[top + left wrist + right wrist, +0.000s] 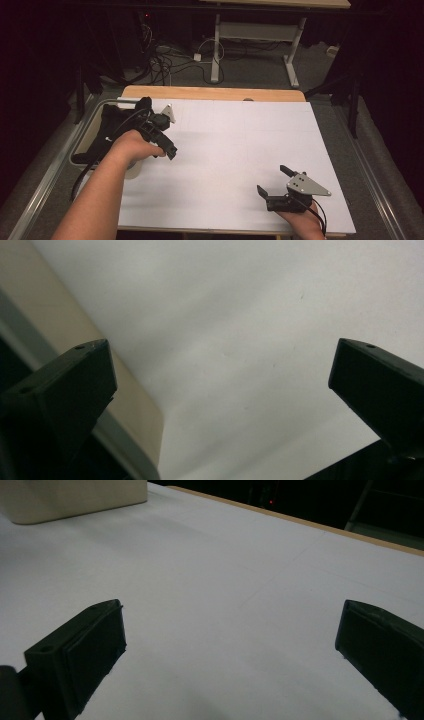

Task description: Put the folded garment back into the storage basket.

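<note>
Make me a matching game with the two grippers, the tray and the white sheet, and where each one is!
Things:
1. left gripper
2. right gripper
3. tray
4. white sheet

Places:
A. covers the tabletop
B. near front right corner of the sheet, jaws open
C. at the table's left edge, dark cloth inside
D. over the sheet's left part, beside the tray

Pairs: 1-D, 2-B, 3-C, 4-A

The table [240, 145] is covered by a plain white sheet with faint pencil-thin grid lines, and a light wood edge shows along its far side. The left tool [167, 145] is black all over, jaws included. The right tool [272, 182] is black too, with a pale grey plate on top dotted by small dark screws. A cream-coloured tray [82, 145] sits at the table's left edge, holding a black bundle [112, 125]. The floor [250, 62] is grey carpet with dark cables.
</note>
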`<action>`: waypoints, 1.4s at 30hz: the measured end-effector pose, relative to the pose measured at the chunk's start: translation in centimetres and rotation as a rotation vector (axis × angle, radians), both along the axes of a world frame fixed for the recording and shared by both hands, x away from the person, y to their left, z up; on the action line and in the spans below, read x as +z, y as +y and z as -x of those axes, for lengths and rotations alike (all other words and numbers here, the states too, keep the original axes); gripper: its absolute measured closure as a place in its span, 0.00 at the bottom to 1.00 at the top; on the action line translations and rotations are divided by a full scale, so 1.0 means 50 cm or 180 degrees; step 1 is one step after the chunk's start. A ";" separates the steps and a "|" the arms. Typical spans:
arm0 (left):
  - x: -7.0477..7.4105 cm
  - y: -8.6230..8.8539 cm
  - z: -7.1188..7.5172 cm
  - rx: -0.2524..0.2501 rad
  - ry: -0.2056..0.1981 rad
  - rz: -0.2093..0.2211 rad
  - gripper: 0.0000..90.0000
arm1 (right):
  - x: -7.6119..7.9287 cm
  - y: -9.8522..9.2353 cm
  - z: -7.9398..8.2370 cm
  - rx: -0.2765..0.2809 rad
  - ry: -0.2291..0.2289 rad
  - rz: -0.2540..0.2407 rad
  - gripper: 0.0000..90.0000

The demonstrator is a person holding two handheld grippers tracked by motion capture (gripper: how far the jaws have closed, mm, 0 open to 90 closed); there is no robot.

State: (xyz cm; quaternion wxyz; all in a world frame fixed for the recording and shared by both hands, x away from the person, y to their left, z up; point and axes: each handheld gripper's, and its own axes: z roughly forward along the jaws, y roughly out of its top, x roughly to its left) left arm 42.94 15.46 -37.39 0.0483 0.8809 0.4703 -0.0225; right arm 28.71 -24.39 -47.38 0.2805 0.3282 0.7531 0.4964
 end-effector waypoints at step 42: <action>-0.189 -0.022 0.094 -0.0252 -0.1276 0.1214 0.00 | -0.006 0.003 -0.001 -0.0005 0.0018 -0.0015 0.00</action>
